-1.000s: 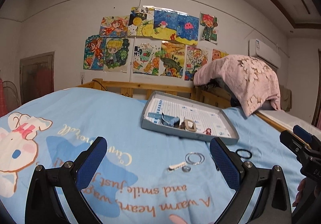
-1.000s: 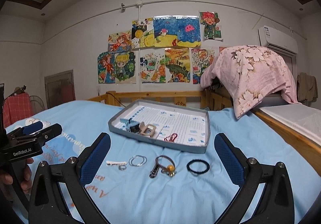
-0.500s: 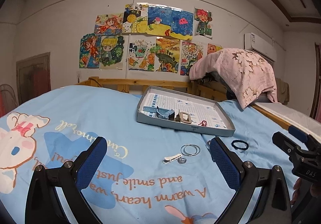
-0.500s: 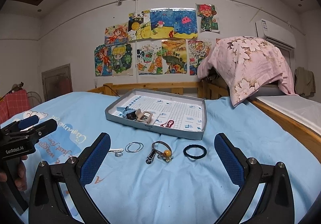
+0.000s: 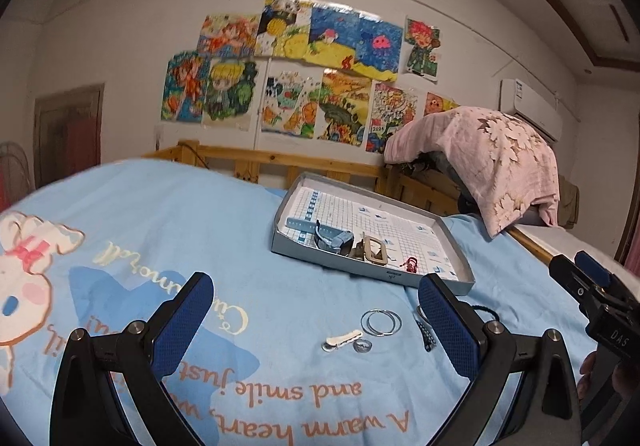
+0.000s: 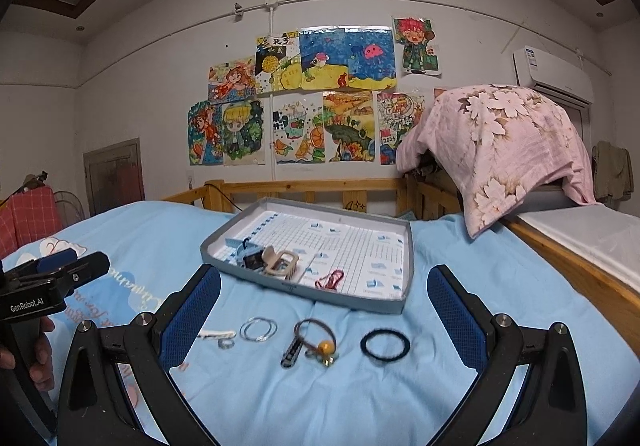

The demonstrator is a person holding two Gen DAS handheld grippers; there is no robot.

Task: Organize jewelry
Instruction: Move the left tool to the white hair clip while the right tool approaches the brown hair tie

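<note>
Hovering open, both grippers (image 6: 324, 314) (image 5: 316, 320) face loose jewelry (image 6: 259, 328).

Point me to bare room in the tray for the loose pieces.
Free: the gridded floor along the tray far and right walls, beyond the red piece. Crowded: near-left corner, with the blue watch and beige clip.

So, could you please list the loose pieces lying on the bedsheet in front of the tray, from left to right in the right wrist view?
White hair clip → small silver ring → pair of silver hoops → brown cord with orange bead → black hair tie.
</note>
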